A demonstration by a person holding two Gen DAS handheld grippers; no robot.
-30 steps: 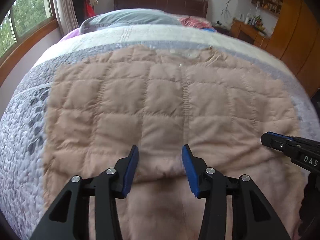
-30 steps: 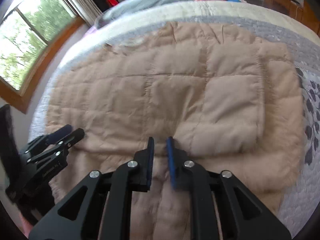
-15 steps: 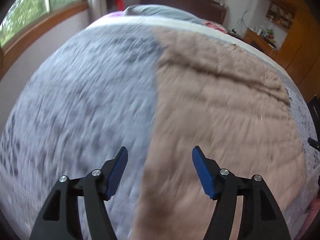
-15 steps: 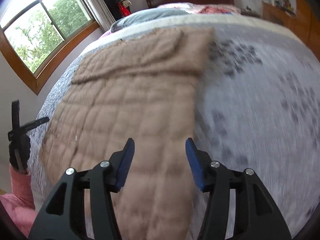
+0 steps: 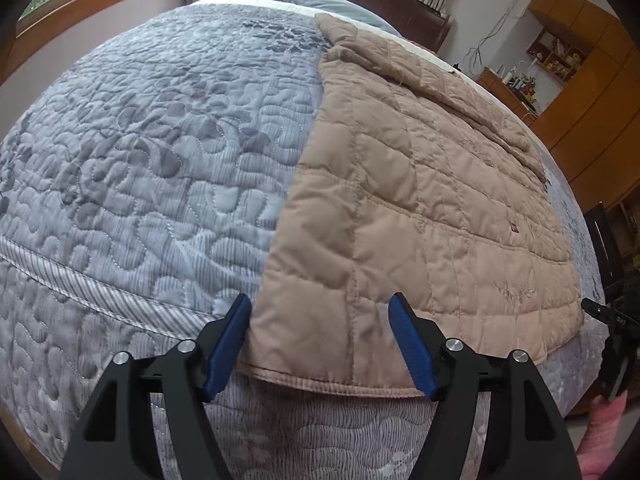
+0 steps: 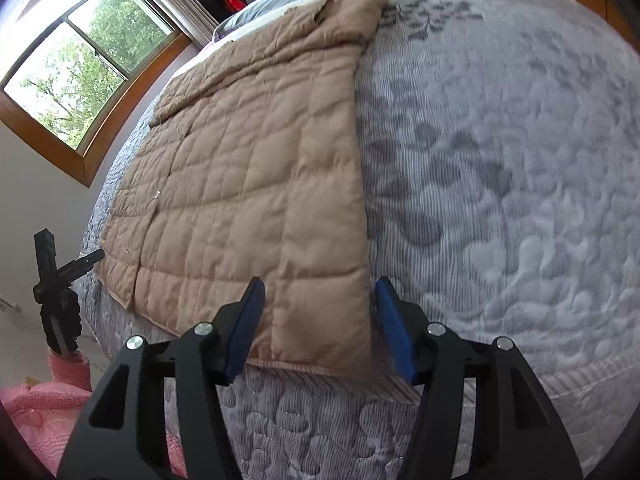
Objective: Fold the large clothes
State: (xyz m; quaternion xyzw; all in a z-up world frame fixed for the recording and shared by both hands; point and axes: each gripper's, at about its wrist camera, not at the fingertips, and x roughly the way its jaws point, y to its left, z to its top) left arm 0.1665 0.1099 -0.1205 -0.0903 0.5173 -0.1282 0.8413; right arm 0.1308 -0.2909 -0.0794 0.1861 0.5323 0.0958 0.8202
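Note:
A tan quilted coat [image 5: 420, 200] lies flat on the bed, folded into a long strip running from the near edge toward the headboard; it also shows in the right wrist view [image 6: 260, 168]. My left gripper [image 5: 320, 344] is open, its blue pads on either side of the coat's near left corner, holding nothing. My right gripper [image 6: 320, 328] is open on either side of the coat's near right corner, holding nothing. Each gripper shows small at the edge of the other's view: the right gripper [image 5: 612, 320] and the left gripper [image 6: 60, 276].
The bed is covered by a grey-blue quilted bedspread [image 5: 152, 152] with a striped border at the near edge. A window [image 6: 80, 68] is on the left wall, wooden cabinets [image 5: 592, 92] on the right. Pink fabric [image 6: 40, 400] lies low at the left.
Both grippers left the coat's middle and swung apart to its near corners at the bed edge. The right gripper, nearly closed a second ago, has opened wide.

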